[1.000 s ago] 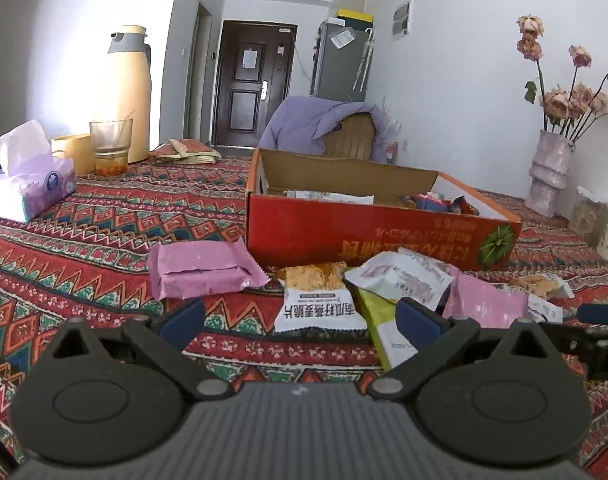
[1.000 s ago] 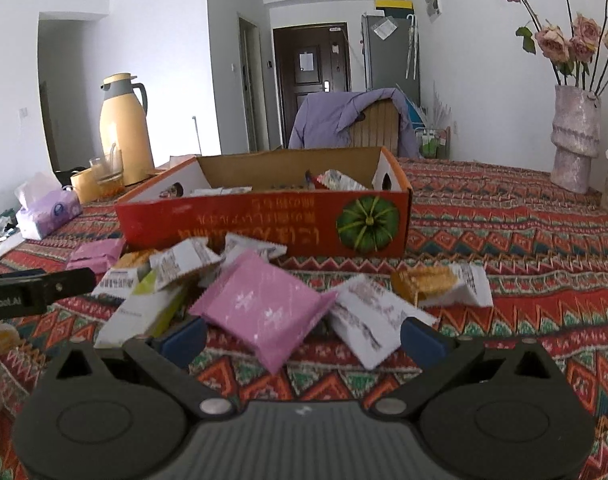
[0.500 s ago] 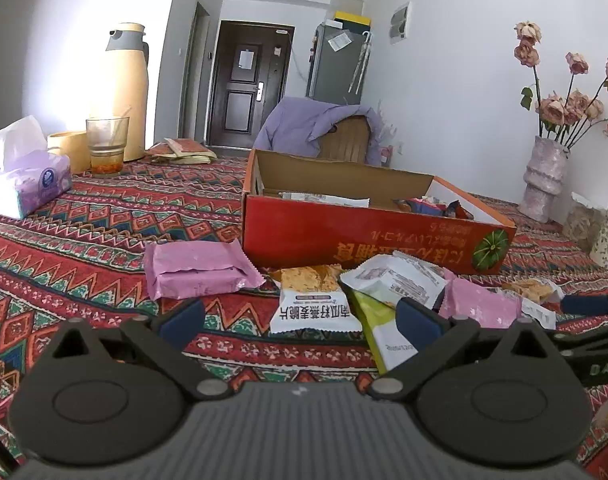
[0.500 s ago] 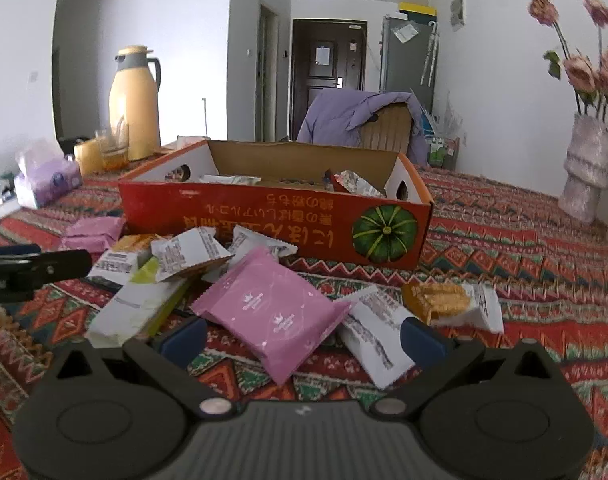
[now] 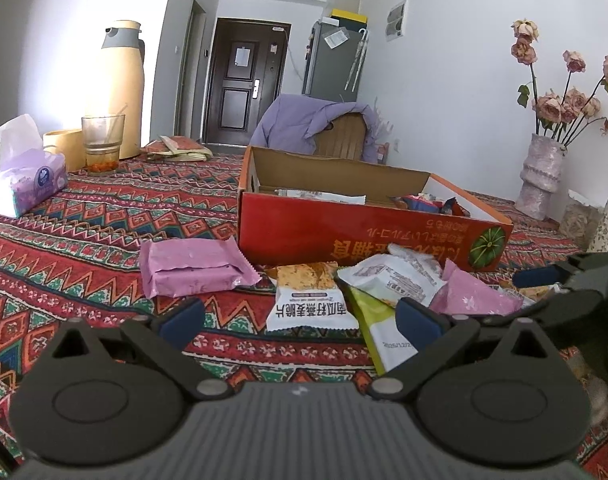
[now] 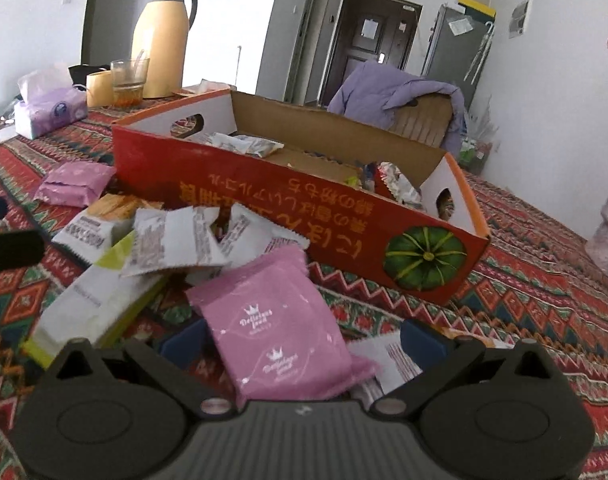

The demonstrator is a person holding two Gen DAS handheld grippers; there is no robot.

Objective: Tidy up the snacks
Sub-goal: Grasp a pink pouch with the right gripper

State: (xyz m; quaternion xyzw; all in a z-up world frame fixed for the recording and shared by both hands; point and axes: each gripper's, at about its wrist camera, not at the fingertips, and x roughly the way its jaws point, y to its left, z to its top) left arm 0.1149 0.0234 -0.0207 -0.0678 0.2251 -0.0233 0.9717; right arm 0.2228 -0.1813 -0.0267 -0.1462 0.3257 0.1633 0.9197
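From my left wrist view, my left tool (image 5: 299,318) hung released, fingers wide apart, low over the patterned tabletop (image 5: 103,216). A white oat packet (image 5: 308,302) lay between its tips, a purple packet (image 5: 193,266) just beyond the left finger. The red box (image 5: 364,236) stood behind them, snacks inside.

From my right wrist view, my right tool (image 6: 301,338) was also released, its fingers straddling a pink packet (image 6: 281,326) without clear contact. White packets (image 6: 183,240) and a yellow-green one (image 6: 91,304) were piled left of it, against the box (image 6: 295,208).
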